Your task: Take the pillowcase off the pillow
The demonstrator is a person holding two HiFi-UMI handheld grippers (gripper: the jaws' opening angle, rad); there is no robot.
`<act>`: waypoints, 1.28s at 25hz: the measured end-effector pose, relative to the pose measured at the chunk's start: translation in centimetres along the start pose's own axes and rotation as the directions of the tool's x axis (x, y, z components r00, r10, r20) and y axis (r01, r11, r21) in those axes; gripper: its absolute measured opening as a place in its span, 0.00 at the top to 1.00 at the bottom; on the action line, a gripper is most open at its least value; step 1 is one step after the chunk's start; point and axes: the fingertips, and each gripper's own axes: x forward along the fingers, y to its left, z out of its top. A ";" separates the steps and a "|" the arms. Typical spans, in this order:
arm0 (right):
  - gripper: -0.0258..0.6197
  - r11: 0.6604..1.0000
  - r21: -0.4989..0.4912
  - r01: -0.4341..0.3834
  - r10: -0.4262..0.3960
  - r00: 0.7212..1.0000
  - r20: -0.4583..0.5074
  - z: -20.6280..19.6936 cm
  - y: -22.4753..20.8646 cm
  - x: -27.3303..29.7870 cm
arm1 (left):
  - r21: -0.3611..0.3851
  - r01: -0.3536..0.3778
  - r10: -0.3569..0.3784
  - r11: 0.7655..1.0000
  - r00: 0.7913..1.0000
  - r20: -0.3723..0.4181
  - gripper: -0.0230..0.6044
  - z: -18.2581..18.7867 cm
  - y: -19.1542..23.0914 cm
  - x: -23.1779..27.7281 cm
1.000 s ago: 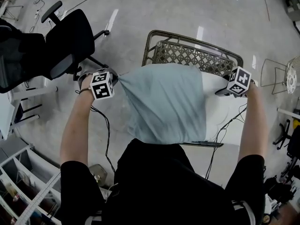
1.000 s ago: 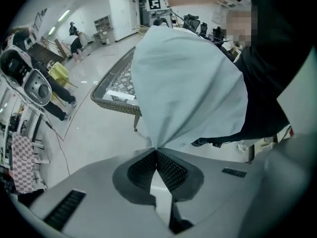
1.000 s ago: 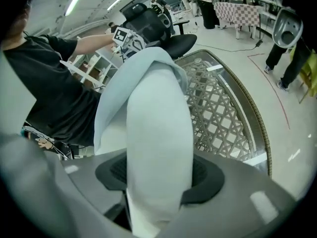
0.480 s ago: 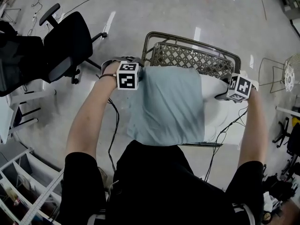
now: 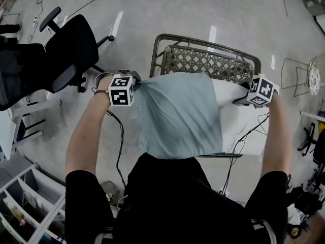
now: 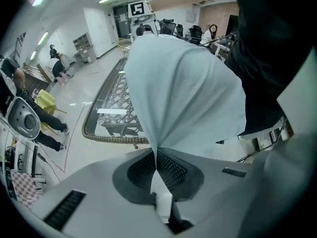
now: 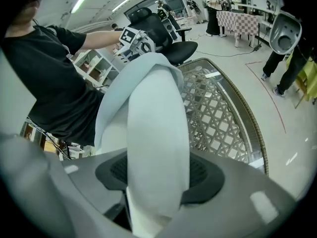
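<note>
The left gripper (image 6: 157, 157) has just been closing, and its fingers (image 6: 174, 171) are now pinched tight on a gathered corner of the pale blue cotton pillowcase (image 5: 177, 116), which fans out taut from the pinch. The right gripper (image 7: 158, 182) stands partly open, its fingers (image 7: 205, 175) clamped across the thick bare end of the soft white pillow (image 5: 238, 121). The pillow is held up between the two hands in front of the person's chest, most of it inside the case, with a brown wicker-lattice frame (image 5: 213, 60) beyond it. Both look light and limp. The cloth will likely stretch and slide rather than resist, so a gathered closed corner gives a sure hold, while the squashy pillow needs a deep bite.
</note>
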 end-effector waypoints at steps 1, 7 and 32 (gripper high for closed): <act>0.54 1.000 0.006 -0.005 0.005 1.000 0.008 -0.1 -0.2 0.1 | -0.014 -0.007 0.008 1.000 1.000 0.012 0.95 -0.4 -0.5 -0.2; 0.54 0.999 0.021 -0.026 0.026 0.999 0.022 -0.1 -0.8 0.7 | -0.108 -0.013 0.021 0.994 0.997 0.068 0.95 -2.6 -3.2 -0.5; 0.37 0.861 0.159 0.483 -0.499 0.863 0.078 -4.2 14.0 6.0 | -0.220 -0.048 0.125 0.974 0.929 0.349 0.79 6.2 -18.6 -1.5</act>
